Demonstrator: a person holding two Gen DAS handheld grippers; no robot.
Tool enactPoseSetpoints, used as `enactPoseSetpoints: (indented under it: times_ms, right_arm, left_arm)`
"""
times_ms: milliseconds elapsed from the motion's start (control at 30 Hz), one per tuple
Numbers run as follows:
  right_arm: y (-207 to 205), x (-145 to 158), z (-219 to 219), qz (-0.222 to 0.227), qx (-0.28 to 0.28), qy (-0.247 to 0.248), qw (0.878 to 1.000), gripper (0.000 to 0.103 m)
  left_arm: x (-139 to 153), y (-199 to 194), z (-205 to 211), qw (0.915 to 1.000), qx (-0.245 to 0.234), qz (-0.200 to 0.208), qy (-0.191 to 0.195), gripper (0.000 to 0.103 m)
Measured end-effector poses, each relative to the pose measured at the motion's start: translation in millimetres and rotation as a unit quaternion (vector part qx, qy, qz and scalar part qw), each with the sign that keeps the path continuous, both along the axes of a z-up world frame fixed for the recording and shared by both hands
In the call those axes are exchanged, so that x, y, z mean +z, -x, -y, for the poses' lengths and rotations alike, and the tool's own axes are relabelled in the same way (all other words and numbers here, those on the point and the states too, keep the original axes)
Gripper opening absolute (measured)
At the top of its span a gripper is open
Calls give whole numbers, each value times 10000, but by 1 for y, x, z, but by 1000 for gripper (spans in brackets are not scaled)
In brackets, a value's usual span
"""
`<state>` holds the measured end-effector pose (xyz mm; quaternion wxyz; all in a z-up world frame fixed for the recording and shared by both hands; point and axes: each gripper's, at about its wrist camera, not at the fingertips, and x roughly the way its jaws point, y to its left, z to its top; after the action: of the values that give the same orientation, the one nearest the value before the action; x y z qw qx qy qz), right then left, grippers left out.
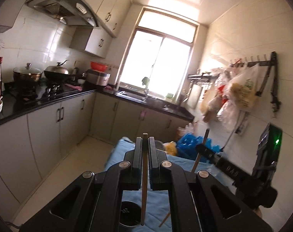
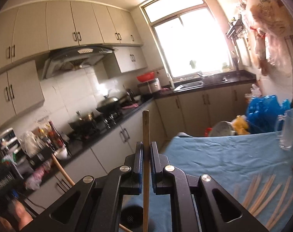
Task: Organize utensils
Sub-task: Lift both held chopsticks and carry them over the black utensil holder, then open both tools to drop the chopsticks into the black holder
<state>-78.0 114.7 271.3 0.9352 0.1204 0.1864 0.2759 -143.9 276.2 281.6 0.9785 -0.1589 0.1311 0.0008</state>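
Note:
My left gripper (image 1: 145,141) is shut on a wooden chopstick (image 1: 144,183) that stands nearly upright between its pads. Its lower end hangs over a black utensil holder (image 1: 130,214) on the blue cloth. My right gripper (image 2: 146,146) is shut on a second chopstick (image 2: 145,127), also upright, above the same holder (image 2: 132,215). In the left wrist view the right gripper (image 1: 202,148) shows to the right with its chopstick (image 1: 199,154) tilted. Several more chopsticks (image 2: 266,195) lie on the cloth at the lower right.
The blue cloth (image 2: 223,154) covers the table. A clear glass mug (image 2: 287,129) stands at its right edge, with blue bags (image 2: 262,106) behind. A black counter with pots (image 1: 49,96) runs along the left wall. Bags hang on the right wall (image 1: 237,90).

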Motion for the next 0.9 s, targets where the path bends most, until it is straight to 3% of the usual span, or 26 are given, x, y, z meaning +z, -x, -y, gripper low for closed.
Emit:
enactPoseSetpoints:
  times_ms: [200, 467, 700, 767, 800, 867, 900]
  right_arm:
    - [-34, -11, -31, -16, 69, -255, 9996, 7]
    - [-64, -78, -64, -693, 145, 506, 9962, 7]
    - [-71, -107, -63, -1136, 223, 624, 9913, 9]
    - [-70, -108, -61, -1168, 220, 619, 9910, 20]
    - [-69, -106, -61, -1162, 195, 620, 9911, 36]
    - [-66, -103, -57, -1139, 144, 556, 9918, 54]
    - [-64, -101, -54, -1108, 111, 523, 9924, 54]
  left_arm:
    - [-15, -30, -21, 9995, 168, -234, -110, 5]
    - [-53, -63, -18, 9965, -39, -832, -77, 5]
    - [-65, -64, -16, 9948, -29, -1012, -131, 5]
    - [-63, -60, -15, 9948, -42, -1011, -104, 12]
    - [-62, -58, -16, 9948, -39, -1014, -59, 15]
    - [-60, -52, -16, 9951, -1, -984, -28, 30]
    - [-59, -47, -16, 9954, 54, -955, -26, 31]
